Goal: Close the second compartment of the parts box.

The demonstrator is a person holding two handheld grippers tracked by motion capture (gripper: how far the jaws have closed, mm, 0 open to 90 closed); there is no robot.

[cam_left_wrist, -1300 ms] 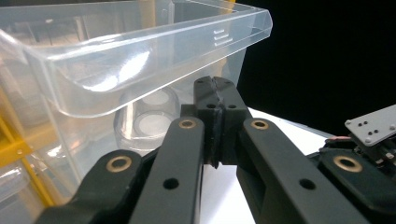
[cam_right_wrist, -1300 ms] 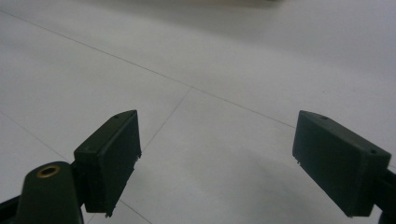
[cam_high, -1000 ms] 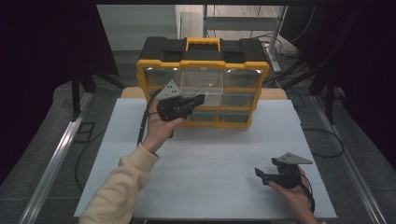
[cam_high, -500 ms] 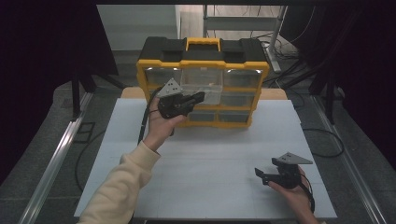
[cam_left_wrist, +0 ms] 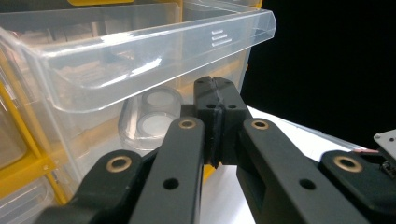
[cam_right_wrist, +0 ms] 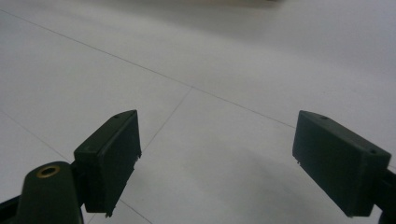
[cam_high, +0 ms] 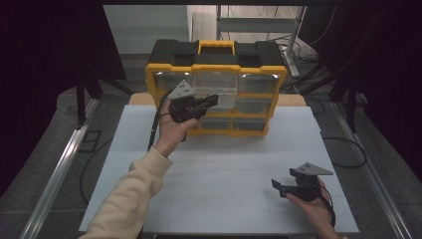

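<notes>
The yellow and black drawer box [cam_high: 216, 89] stands at the far side of the white table [cam_high: 219, 169]. One clear drawer [cam_left_wrist: 140, 51] in its top row sticks out toward the person.

The left gripper [cam_high: 211, 101] is up at the box — just under the front lip of that drawer. Its jaws are pressed tight together with nothing between them. In the left gripper view the drawer lip runs sideways right above the closed tips. Behind them, a lower drawer holds a small clear round tub [cam_left_wrist: 149, 116].

The right gripper [cam_high: 279, 185] is far from the box, near the person's edge of the table. Its jaws are spread wide over bare table, holding nothing.

The drawer's long front runs across the box, so I think the left gripper — the near one — would push or pull it straight in or out.
</notes>
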